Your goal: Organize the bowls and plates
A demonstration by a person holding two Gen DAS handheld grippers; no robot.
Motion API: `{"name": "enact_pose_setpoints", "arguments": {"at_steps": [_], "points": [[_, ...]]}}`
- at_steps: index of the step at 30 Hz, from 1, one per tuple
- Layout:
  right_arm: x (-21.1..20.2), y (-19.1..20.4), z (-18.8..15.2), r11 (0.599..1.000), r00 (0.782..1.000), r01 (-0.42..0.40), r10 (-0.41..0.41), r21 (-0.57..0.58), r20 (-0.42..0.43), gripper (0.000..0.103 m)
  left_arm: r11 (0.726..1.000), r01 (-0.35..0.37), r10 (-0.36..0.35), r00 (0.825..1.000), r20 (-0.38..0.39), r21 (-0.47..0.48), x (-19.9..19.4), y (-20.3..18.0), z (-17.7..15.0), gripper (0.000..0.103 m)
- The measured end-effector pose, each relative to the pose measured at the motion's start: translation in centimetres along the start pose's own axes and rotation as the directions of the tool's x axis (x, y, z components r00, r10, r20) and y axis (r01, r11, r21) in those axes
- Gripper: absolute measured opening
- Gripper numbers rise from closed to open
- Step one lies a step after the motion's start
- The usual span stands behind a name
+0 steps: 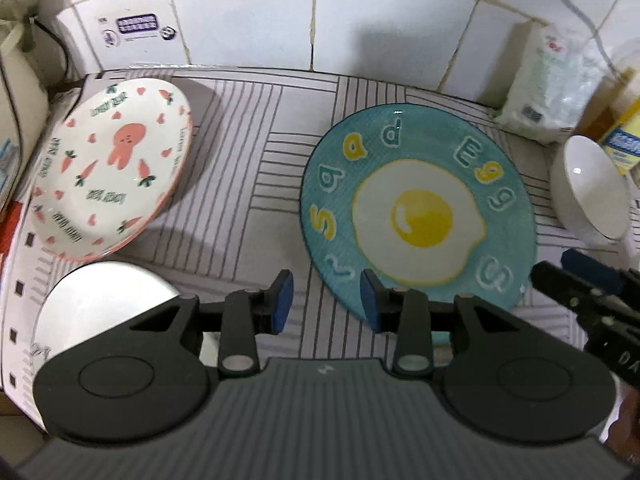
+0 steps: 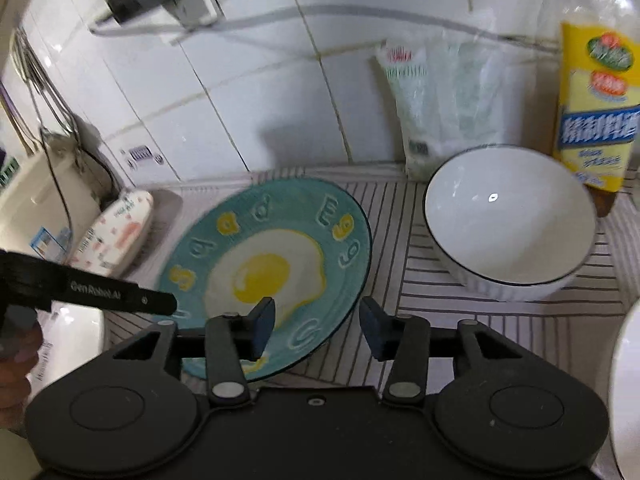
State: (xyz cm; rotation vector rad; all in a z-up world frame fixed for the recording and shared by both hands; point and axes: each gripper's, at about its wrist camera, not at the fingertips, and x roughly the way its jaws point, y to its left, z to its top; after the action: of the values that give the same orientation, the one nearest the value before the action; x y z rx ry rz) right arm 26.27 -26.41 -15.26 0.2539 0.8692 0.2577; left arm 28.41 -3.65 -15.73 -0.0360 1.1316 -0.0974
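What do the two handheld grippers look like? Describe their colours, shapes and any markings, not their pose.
Both the left gripper and the right gripper are matte black, with two rounded, disc-embossed lobes beside a ribbed grey centre panel. Silver pivot pins join black linkage bars to short fingers faced with dark blue pads. In the right wrist view, the left gripper's side carries white "GenRobot.AI" lettering. No cables show.

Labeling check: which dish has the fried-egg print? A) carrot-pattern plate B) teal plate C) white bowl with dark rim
B: the teal plate carries the fried egg and letters; the carrot-pattern plate shows a pink figure, and the white bowl is plain inside.
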Motion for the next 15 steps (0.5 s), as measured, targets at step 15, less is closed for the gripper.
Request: {"name": "enact_pose_setpoints", "arguments": {"at_steps": [15], "points": [[-8.7, 8.3, -2.2, 0.999, 0.998, -0.029, 0.028, 0.014, 0.054, 0.071, 0.996, 0.015, -0.02, 0.998, 0.061, 0.09, -10.5, 5.0, -4.9, 0.061]]}}
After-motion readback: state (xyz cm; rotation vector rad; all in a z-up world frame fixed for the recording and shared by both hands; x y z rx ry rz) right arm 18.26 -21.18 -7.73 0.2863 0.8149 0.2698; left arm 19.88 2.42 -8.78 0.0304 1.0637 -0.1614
